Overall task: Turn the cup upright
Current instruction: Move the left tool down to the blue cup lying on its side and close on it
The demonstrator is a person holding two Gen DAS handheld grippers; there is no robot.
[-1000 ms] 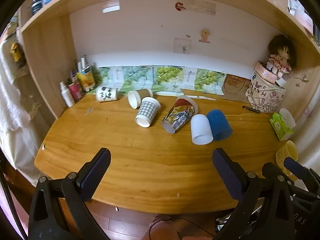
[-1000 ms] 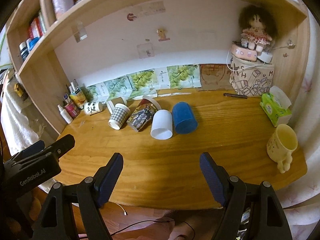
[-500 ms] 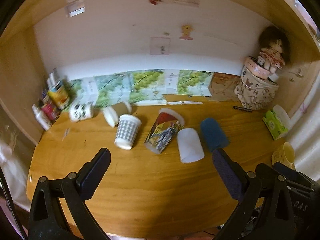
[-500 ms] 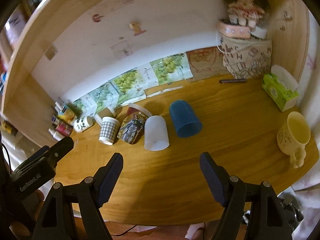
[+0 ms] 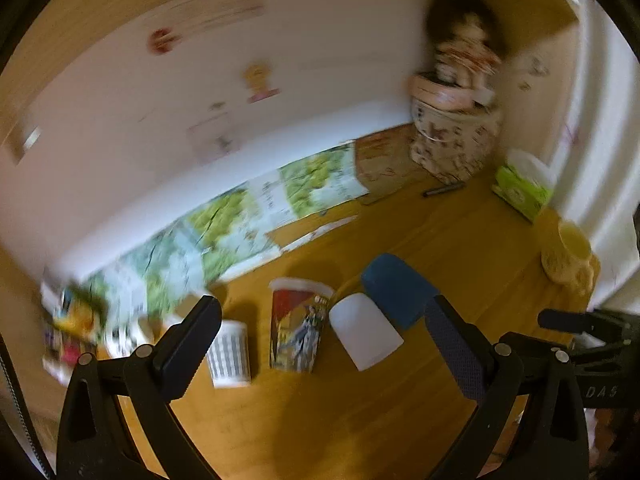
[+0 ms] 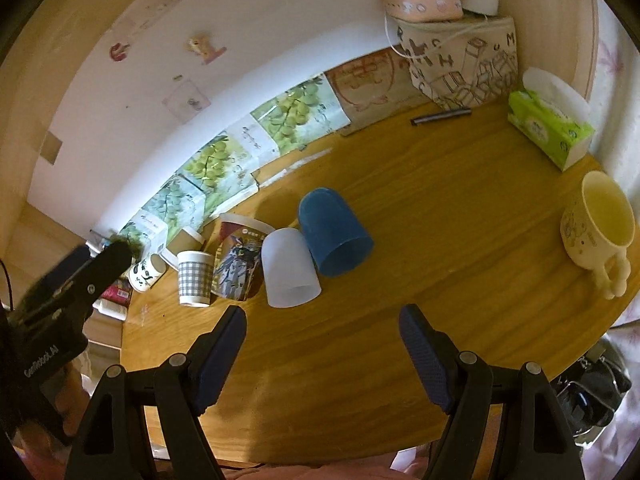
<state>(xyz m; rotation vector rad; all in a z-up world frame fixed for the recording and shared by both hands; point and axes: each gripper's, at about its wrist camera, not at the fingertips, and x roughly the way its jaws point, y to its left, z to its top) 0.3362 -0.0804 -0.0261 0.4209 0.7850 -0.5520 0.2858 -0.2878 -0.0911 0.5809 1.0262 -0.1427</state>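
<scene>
Left tool (image 5: 322, 330) is hanging with jaws apart, gripping nothing. On the bench (image 6: 420, 280), the checked cup (image 6: 194, 278), picture cup (image 6: 239, 261), white cup (image 6: 289, 268) and blue cup (image 6: 334, 236) are lying tipped in a row. Right tool (image 6: 322, 344) is hovering spread apart, empty.

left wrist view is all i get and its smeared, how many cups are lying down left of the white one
Observer: Four. After the white cup come a picture-print cup, a checked cup, a brown cup behind, and a panda-print cup.
Operator: blue one, which way is its mouth
Observer: The blue cup lies on its side, mouth toward the right gripper, which is open.
Operator: yellow mug upright?
Observer: Yes, the yellow mug stands mouth up near the table's right edge.
</scene>
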